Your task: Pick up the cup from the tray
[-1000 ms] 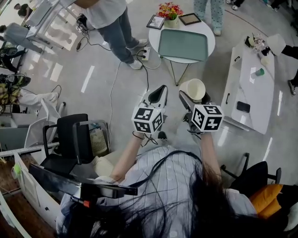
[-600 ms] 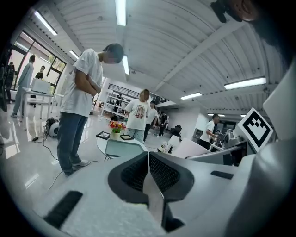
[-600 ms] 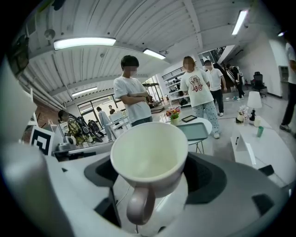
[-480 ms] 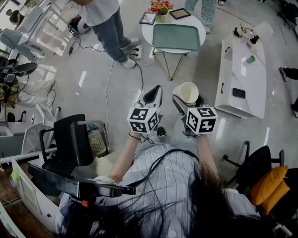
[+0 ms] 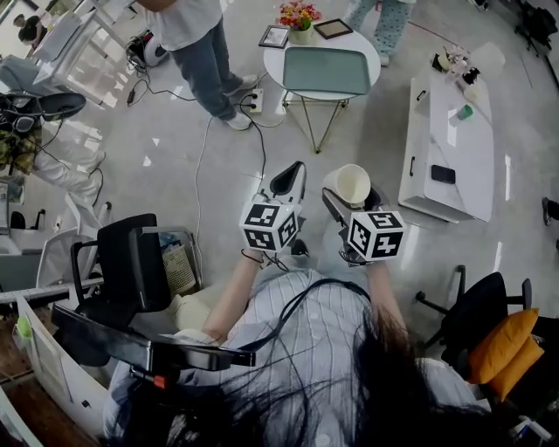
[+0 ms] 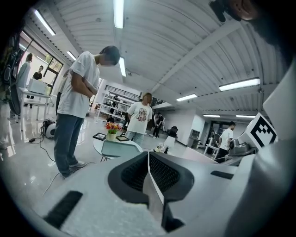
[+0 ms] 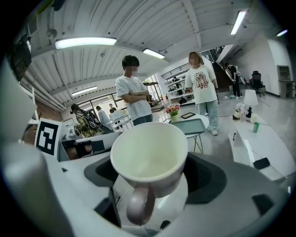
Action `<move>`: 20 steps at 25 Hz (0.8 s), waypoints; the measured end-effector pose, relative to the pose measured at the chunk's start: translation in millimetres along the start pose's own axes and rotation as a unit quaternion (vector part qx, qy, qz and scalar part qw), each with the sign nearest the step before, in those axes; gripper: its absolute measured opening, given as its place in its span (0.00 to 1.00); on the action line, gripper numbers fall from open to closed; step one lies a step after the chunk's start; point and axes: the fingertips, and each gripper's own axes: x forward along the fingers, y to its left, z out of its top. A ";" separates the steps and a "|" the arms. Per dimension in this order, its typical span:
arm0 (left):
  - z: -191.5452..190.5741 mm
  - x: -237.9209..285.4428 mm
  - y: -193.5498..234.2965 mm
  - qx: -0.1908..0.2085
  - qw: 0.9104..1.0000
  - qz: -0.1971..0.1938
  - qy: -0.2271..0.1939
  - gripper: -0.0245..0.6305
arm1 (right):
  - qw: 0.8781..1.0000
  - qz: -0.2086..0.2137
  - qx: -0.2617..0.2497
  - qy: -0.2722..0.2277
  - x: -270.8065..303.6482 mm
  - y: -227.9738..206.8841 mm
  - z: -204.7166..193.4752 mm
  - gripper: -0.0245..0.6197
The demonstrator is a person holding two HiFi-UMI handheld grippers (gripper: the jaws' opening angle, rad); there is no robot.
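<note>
A cream cup (image 5: 353, 184) with a handle sits upright between the jaws of my right gripper (image 5: 348, 192), held well above the floor; the right gripper view shows the cup (image 7: 149, 156) empty, handle towards the camera. My left gripper (image 5: 291, 181) hangs beside it with its jaws pressed together on nothing, as the left gripper (image 6: 148, 163) view confirms. The green tray (image 5: 326, 71) lies bare on the round white table (image 5: 371, 53) far ahead, and the tray (image 7: 190, 126) shows beyond the cup.
On the round table stand flowers (image 5: 298, 17) and two picture frames (image 5: 334, 28). A long white table (image 5: 450, 148) with a phone (image 5: 442, 174) is at the right. A person (image 5: 204, 52) stands left of the round table. A black chair (image 5: 131, 262) is at my left.
Both grippers, with the cup in the right one, have drawn further back from the round table. The grip on the cup is unchanged.
</note>
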 end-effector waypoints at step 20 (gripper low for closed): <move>-9.4 1.9 -16.8 0.006 1.000 -0.012 0.005 0.06 | 1.000 0.001 0.005 0.010 -20.7 0.3 -22.6 0.66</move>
